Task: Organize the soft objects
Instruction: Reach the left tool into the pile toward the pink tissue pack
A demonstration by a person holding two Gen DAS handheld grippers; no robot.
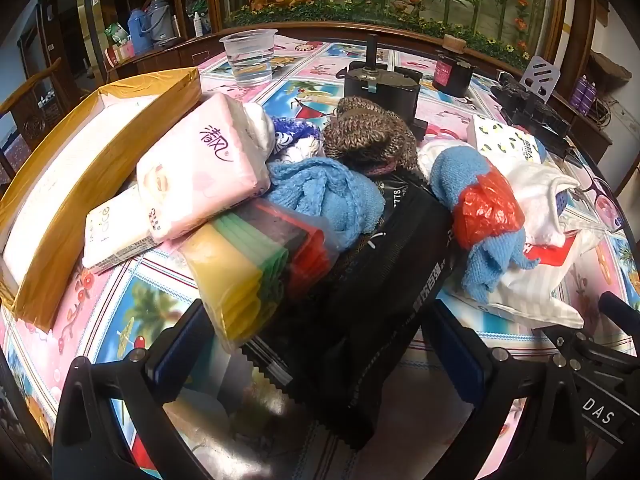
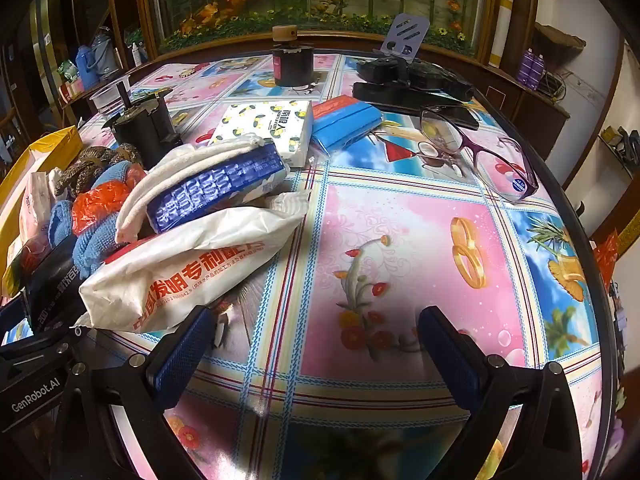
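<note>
Fingers of my left gripper (image 1: pixel 316 344) stand wide apart, a black bag (image 1: pixel 372 280) and a pack of coloured sponges (image 1: pixel 248 272) lying between them unpressed. Beyond sit blue cloths (image 1: pixel 324 192), a pink tissue pack (image 1: pixel 200 168) and a yellow box (image 1: pixel 60 216). My right gripper (image 2: pixel 316 344) gapes over bare tablecloth (image 2: pixel 400 240), a white bag (image 2: pixel 180 268) just left.

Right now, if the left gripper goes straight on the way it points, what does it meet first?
Most likely the black bag, which lies between the open jaws of the left gripper. The sponge pack beside it is also close; depth is hard to judge in this fisheye view.
</note>
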